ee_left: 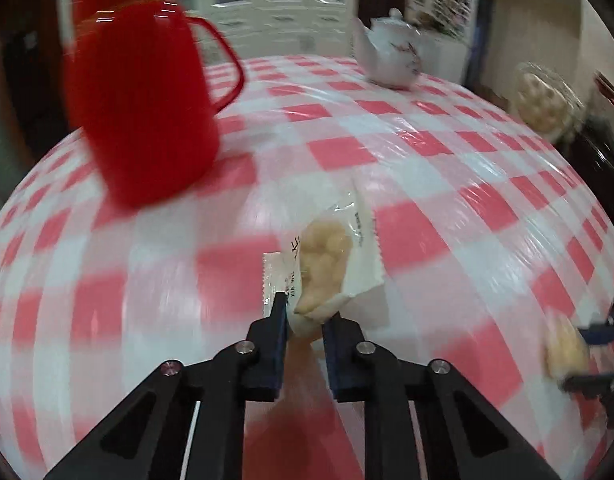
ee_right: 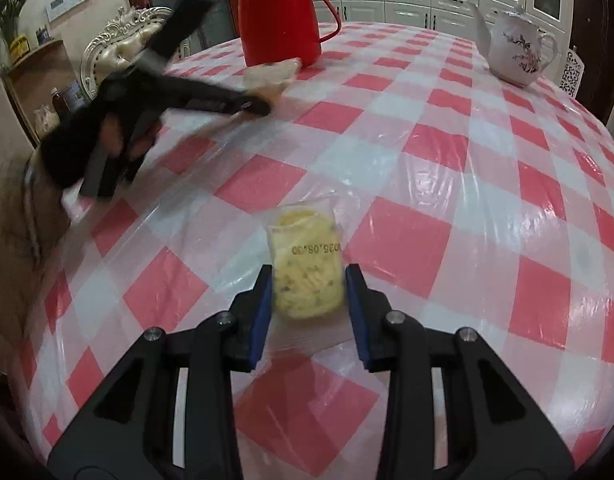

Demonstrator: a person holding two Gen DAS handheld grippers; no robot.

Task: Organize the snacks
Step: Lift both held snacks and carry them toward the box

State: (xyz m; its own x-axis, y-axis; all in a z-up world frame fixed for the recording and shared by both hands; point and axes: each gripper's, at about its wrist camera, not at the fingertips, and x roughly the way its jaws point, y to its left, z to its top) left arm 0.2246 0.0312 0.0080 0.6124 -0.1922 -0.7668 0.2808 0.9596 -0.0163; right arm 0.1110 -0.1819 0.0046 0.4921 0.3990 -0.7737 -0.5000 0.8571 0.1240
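Note:
My left gripper [ee_left: 305, 312] is shut on a clear-wrapped pale snack [ee_left: 323, 276] and holds it above the checked table; the view is motion-blurred. The same gripper [ee_right: 263, 106] and its snack [ee_right: 271, 74] show in the right wrist view, near the red jug. My right gripper [ee_right: 309, 276] is shut on a yellow wrapped snack [ee_right: 307, 272] printed with a date. It also shows at the right edge of the left wrist view [ee_left: 587, 354] with its snack [ee_left: 567, 350].
A red thermos jug [ee_right: 281, 12] and a white teapot [ee_right: 515, 50] stand at the far side of the red-and-white checked table [ee_right: 467, 184]. A clear container of snacks [ee_left: 543, 98] sits beyond the table's right edge. An ornate chair [ee_right: 119, 46] stands at the left.

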